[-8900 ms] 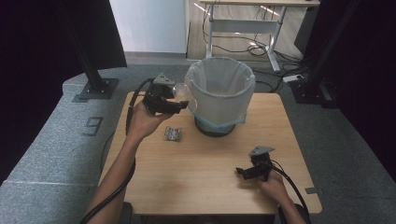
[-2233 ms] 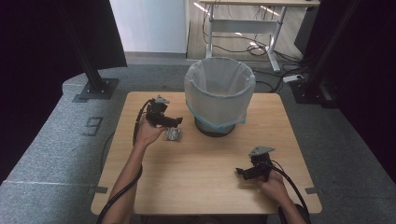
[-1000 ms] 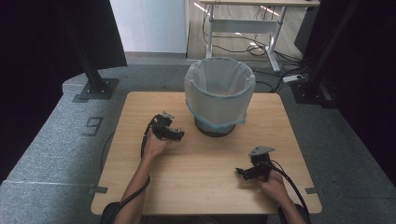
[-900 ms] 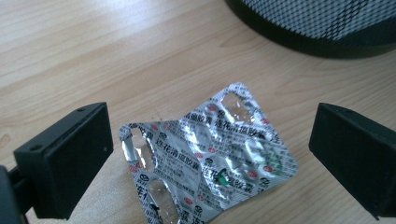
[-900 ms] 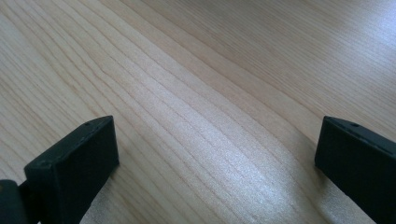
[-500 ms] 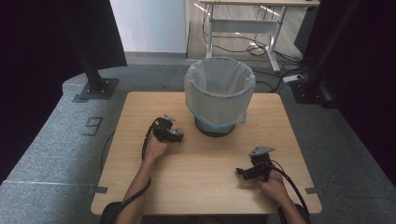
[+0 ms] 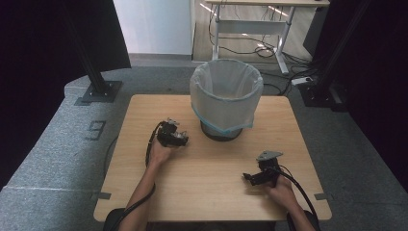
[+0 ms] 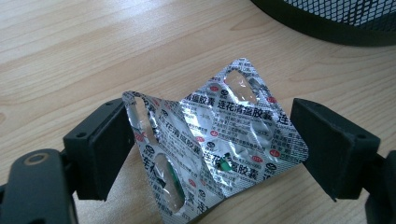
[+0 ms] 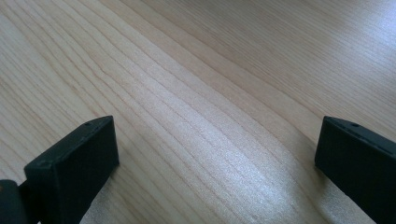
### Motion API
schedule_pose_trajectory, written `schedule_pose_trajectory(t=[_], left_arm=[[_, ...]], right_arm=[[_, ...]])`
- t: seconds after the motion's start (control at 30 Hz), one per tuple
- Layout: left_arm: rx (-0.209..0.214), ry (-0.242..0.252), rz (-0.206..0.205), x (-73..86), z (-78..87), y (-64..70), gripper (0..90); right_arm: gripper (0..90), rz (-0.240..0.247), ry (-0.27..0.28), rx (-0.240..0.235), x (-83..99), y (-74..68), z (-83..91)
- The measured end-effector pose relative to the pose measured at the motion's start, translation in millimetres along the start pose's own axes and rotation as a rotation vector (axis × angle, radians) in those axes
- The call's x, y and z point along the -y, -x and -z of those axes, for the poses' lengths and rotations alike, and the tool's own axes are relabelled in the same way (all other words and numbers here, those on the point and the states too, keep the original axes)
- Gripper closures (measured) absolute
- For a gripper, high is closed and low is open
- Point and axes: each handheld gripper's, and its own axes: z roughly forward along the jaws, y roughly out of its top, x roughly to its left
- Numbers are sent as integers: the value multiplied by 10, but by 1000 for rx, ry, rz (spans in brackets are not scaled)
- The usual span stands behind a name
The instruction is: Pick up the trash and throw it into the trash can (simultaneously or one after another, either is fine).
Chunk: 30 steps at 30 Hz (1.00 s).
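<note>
Handling blister packs (image 8: 219, 149): light, thin crinkly foil, slippery, just beside the lined mesh bin (image 7: 225, 98); take by opposite edges.
Left gripper (image 8: 210, 144): jaws spread, straddling packs.
Right gripper (image 9: 215, 154): jaws apart, empty.

Two tools are showing on the counter (image 7: 144, 115): the left tool (image 7: 180, 139) and the right tool (image 7: 250, 177), each carrying two black jaws. Two hands are holding them, the left hand (image 7: 159, 153) and the right hand (image 7: 281, 190). One cable is trailing from each tool, two in all. Two silver blister sheets are lying overlapped between the left tool's jaws: the upper blister sheet (image 8: 247, 135) and the lower blister sheet (image 8: 161, 172). One mesh bin (image 7: 226, 96) is standing on the counter, one white liner inside it. One counter is carrying everything. One second desk (image 7: 255, 14) is standing behind.
</note>
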Motion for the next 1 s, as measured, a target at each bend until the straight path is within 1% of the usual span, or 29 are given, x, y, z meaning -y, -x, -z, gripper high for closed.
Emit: schedule_pose_trajectory(t=[0.13,0.27,0.43,0.67,0.83,1.0], left_arm=[[1,-5,-2,-4,17,0,156],[1,0,0,-30,69,-12,156],[20,9,18,-74,164,-32,156],[25,13,17,-132,275,-49,156],[25,8,5,-189,353,-47,156],[29,8,4,-251,436,-43,157]], right_arm=[[0,0,0,0,0,0,0],[0,1,-1,-1,0,1,1],[0,0,-1,-1,0,1,1],[0,2,-3,-1,-1,2,3],[0,2,-3,-1,-1,1,3],[0,2,-3,-1,-1,2,3]])
